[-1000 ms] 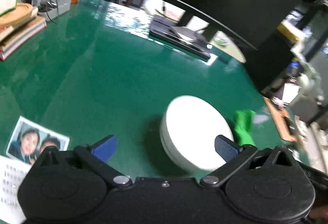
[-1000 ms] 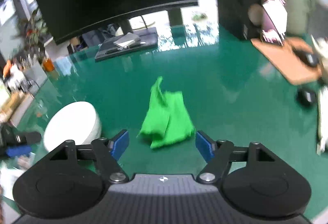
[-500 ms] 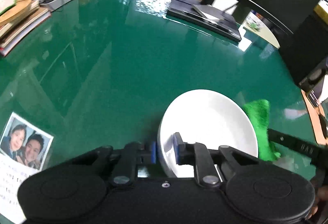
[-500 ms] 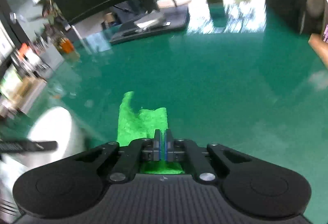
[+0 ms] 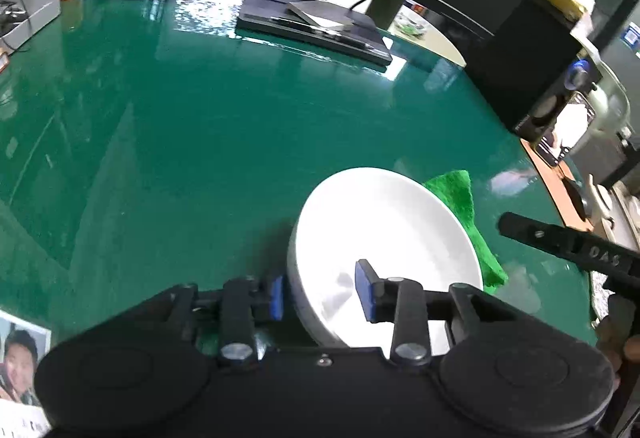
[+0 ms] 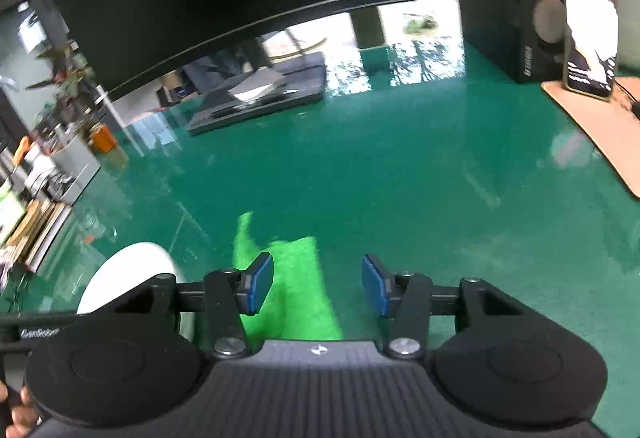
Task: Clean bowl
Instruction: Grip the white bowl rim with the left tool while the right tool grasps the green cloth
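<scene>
Both tools, clamped shut before, are opening over bowl (image 5: 384, 234) and cloth (image 6: 296, 290).

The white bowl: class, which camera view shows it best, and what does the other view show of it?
The left wrist view. There the bowl fills the foreground, its inside and most of its rim visible. The right wrist view shows only part of it at the lower left, partly hidden behind the gripper body.

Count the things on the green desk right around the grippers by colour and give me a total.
White: 1, the bowl
Green: 1, the cloth
Total: 2
</scene>
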